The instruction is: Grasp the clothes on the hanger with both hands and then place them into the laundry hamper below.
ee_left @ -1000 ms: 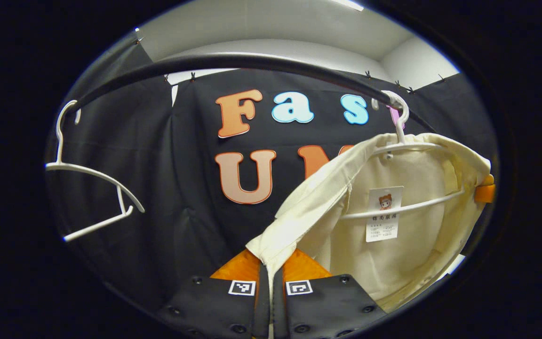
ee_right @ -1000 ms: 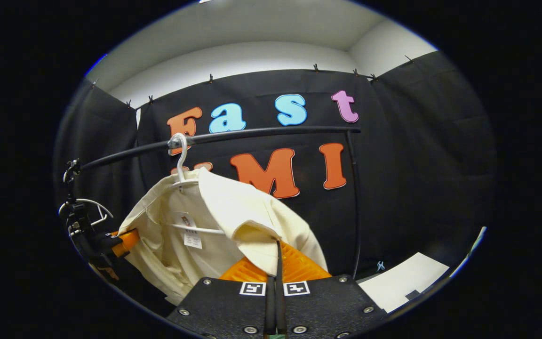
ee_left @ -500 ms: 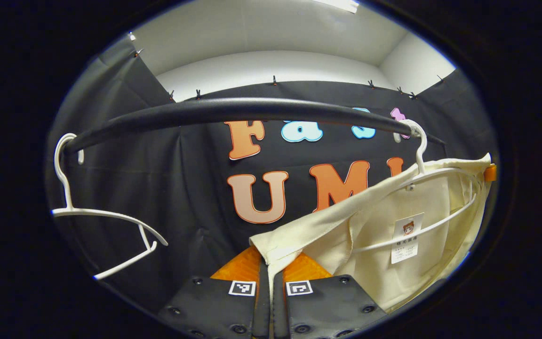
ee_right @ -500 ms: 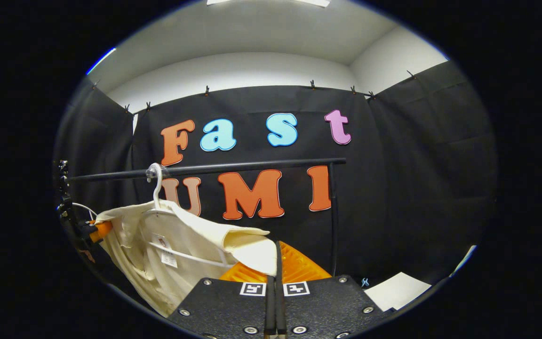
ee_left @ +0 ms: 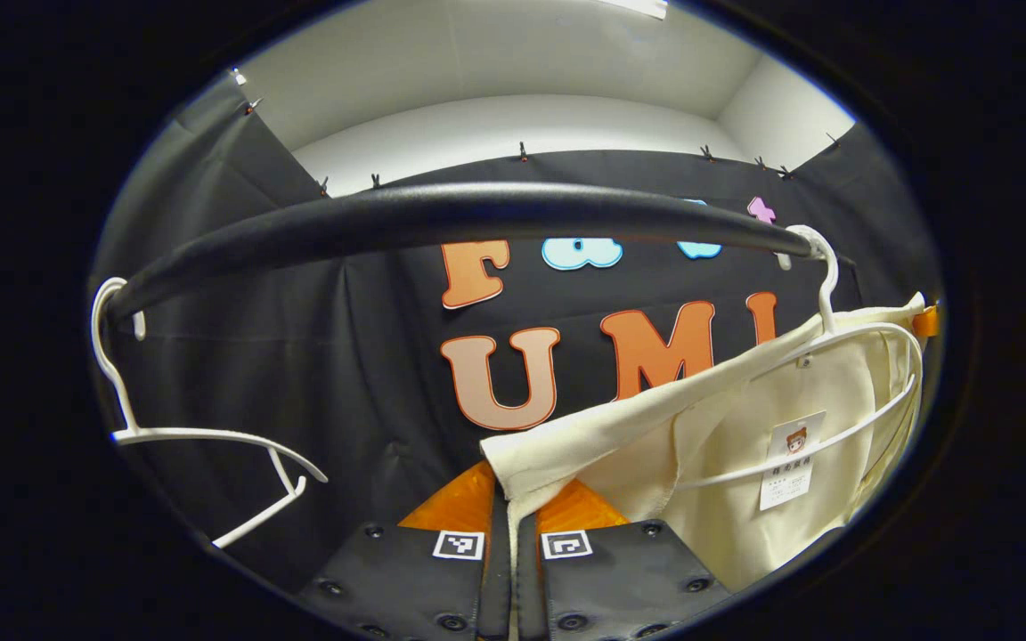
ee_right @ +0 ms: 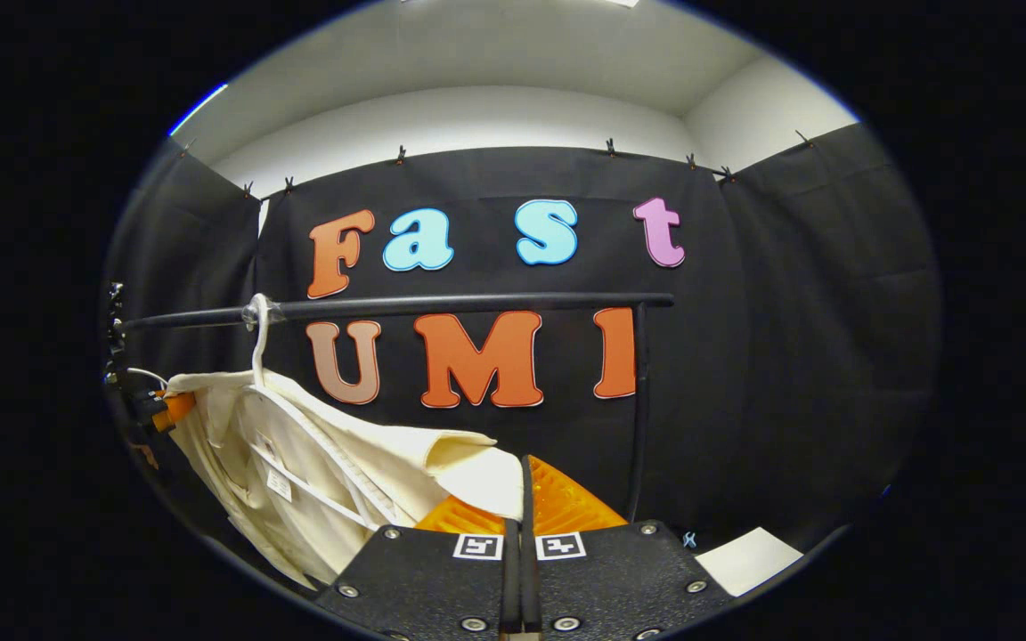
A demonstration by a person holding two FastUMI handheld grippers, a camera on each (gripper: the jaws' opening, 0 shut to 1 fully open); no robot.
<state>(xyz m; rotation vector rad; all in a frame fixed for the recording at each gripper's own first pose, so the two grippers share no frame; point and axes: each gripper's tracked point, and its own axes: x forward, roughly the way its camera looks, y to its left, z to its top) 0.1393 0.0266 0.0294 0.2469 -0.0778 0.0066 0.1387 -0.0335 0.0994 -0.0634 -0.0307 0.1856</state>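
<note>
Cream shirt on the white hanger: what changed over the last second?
The cream shirt is pulled flatter and lower off the white plastic hanger, shoulders stretched outward by the left gripper and right gripper. Unchanged: both grips shut on its edges, hanger hooked on the black rail, empty white hanger beside it.

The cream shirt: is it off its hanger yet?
Still on. The white hanger sits inside the shirt, hooked on the black rail, while each tool pinches a shoulder edge.
</note>
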